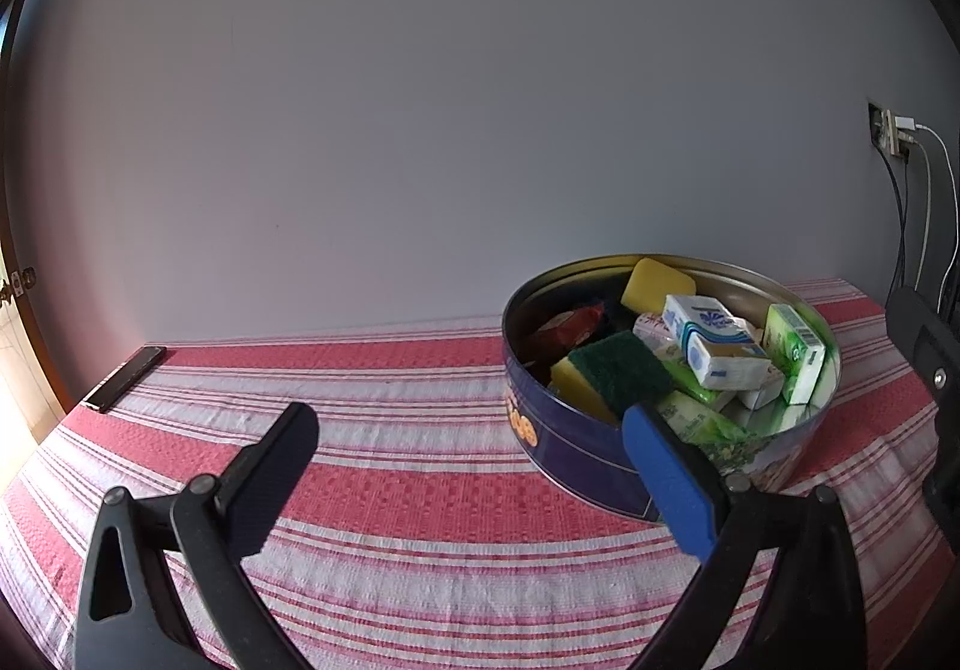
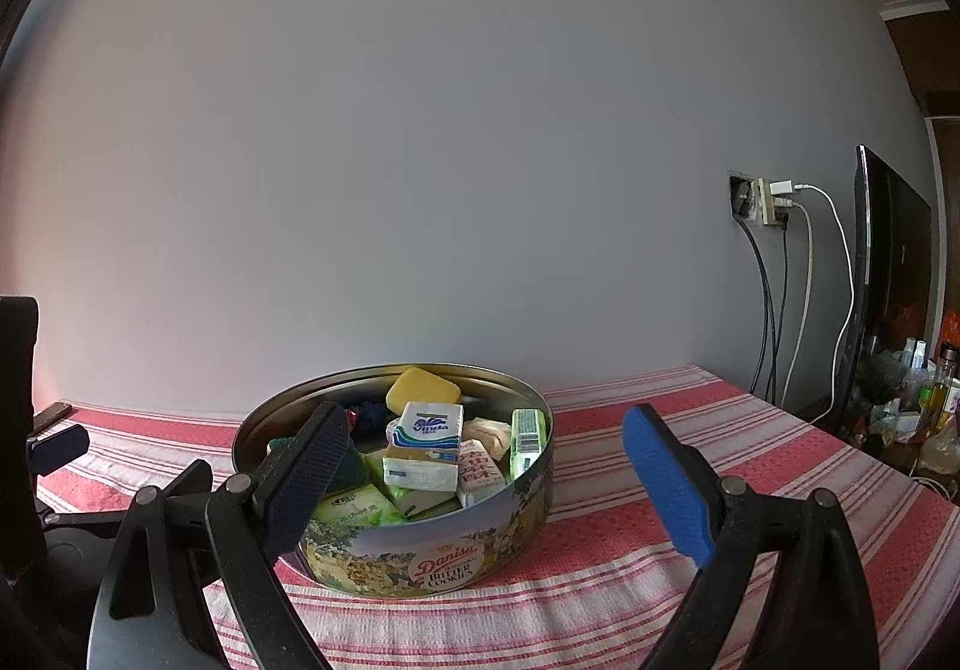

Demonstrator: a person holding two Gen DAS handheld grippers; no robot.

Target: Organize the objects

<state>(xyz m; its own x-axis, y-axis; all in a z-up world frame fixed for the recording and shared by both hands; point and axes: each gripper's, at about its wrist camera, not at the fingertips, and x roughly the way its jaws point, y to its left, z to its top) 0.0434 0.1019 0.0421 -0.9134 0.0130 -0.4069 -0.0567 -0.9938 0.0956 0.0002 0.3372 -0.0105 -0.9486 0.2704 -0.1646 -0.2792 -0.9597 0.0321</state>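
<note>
A round blue cookie tin (image 1: 576, 454) stands on the red-and-white striped tablecloth (image 1: 390, 490), filled with a yellow sponge (image 1: 657, 286), a green-topped sponge (image 1: 618, 370), tissue packs (image 1: 720, 346) and a red wrapper (image 1: 564, 325). My left gripper (image 1: 474, 481) is open and empty, just left of the tin, its blue pad at the tin's near rim. In the right wrist view the tin (image 2: 420, 556) sits front and centre. My right gripper (image 2: 480, 475) is open and empty, its jaws straddling the tin's near side above the rim.
A dark phone (image 1: 123, 379) lies at the table's far left edge. A wall socket with chargers and hanging cables (image 2: 774, 202) is at the right. A dark monitor (image 2: 882, 274) and bottles (image 2: 936, 388) stand beyond the table's right end. A plain wall lies behind.
</note>
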